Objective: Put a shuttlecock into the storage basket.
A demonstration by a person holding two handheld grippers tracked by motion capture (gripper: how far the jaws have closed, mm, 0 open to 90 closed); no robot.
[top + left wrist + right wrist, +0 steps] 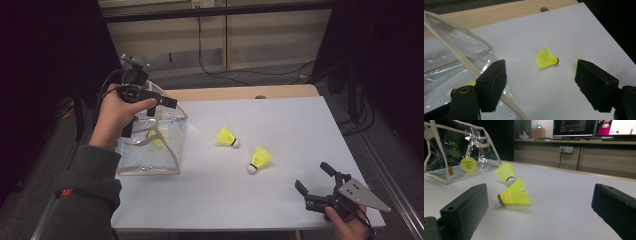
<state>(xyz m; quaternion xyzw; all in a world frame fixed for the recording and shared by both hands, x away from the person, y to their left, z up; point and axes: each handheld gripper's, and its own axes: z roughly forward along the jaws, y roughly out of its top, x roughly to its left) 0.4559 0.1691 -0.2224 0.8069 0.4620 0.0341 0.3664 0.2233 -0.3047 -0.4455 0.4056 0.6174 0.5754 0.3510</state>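
a clear plastic bag (150,150) with cream fabric trim stands boxy and upright at about nine o'clock on the white tabletop (280,125), its film glossy and creased. inside it lies one yellow shuttlecock (157,139), a ribbed cone with a rounded white cork tip. the left gripper (161,106) hangs over the bag's top rim, its blocky matte black fingers (492,83) spread wide apart and holding nothing; in the left gripper view one finger sits just beside the cream handle strap (461,51).

near the middle of the tabletop, at about three o'clock from the bag, a second shuttlecock (226,136) lies on its side, and a third shuttlecock (260,159) lies near it toward five o'clock, cork end down toward the person. the two are apart, not touching.

the right gripper (314,179) rests low at about five o'clock on the tabletop, its fingers (464,211) wide open and empty, with a grey three-cornered plate (362,194) on top. in the right gripper view the third shuttlecock lies between the spread fingers, farther off.
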